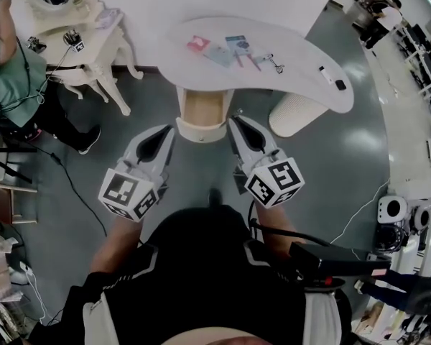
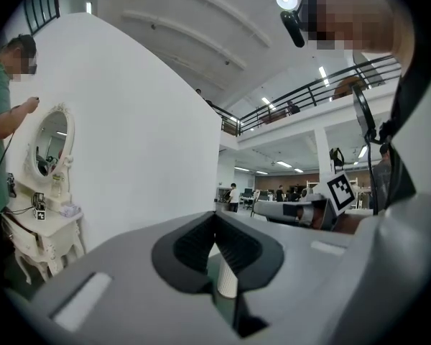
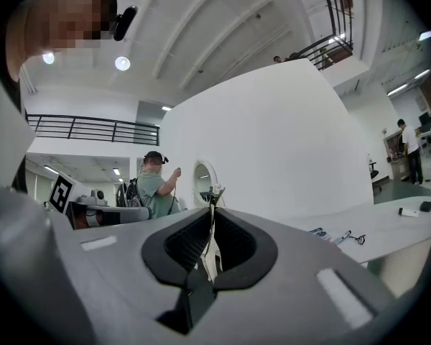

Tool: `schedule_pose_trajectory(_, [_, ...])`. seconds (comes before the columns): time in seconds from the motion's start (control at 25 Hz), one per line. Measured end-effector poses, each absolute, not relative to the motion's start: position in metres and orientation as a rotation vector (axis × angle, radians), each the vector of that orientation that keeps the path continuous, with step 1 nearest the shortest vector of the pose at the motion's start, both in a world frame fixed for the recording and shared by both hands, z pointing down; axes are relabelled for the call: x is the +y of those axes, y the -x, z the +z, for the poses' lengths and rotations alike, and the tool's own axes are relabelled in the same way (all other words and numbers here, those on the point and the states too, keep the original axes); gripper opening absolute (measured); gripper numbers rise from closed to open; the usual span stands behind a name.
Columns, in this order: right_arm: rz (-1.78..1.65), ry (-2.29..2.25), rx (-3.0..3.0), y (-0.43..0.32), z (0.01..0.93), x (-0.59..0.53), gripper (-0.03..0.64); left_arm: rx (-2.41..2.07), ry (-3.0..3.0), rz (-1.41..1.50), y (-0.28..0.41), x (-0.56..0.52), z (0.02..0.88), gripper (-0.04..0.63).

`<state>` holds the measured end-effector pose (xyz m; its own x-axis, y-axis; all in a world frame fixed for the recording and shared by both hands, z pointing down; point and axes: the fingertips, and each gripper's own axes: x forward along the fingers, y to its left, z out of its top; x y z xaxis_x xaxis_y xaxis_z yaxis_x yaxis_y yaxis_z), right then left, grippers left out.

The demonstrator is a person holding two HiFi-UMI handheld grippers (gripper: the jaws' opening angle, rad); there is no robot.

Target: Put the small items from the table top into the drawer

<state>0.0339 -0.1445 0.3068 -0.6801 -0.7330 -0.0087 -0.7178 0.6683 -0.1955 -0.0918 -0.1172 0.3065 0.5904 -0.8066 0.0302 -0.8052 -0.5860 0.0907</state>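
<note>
Small items (image 1: 237, 46) lie scattered on the white curved worktop (image 1: 302, 52), none of them in the drawer. From the left end I note a red card (image 1: 198, 44), a blue packet, a thin pen-like stick (image 1: 256, 61) and a black clip (image 1: 279, 67). Well apart from these, near the right end, lie a white stick (image 1: 329, 73) and a small black piece (image 1: 340, 85).

The drawer (image 1: 201, 113) stands pulled open under the worktop's left part, its pale wood inside showing. A white round pedestal (image 1: 294, 113) stands to its right.

I hold both tools low over the grey floor, pointing at the drawer. In the head view the left tool (image 1: 167, 129) ends just beside the drawer's left front corner, and the right tool (image 1: 237, 121) just beside its right one. Neither touches anything on the worktop.

Left tool (image 2: 215, 215): jaws together, tips meeting, nothing clamped. Right tool (image 3: 211, 210): jaws together with only a thin slit, nothing held.

Off to the left stands a white dressing table (image 1: 93, 42) with an oval mirror (image 2: 52, 146). A person in a green shirt (image 1: 7, 77) stands at it.
</note>
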Motion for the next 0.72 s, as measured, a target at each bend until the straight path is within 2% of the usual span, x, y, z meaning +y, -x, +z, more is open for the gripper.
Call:
schedule_pose_trajectory(0.52, [-0.291,1.091,2.8,-0.075,0.308,-0.221,0.018,-1.533,-2.654,0.07,0.055,-0.191,0.311,0.0])
schedule_pose_trajectory(0.72, [-0.306,1.023,2.827,-0.079,0.312,-0.246,0.02,-1.552,-2.595,0.005,0.049,-0.21,0.314,0.0])
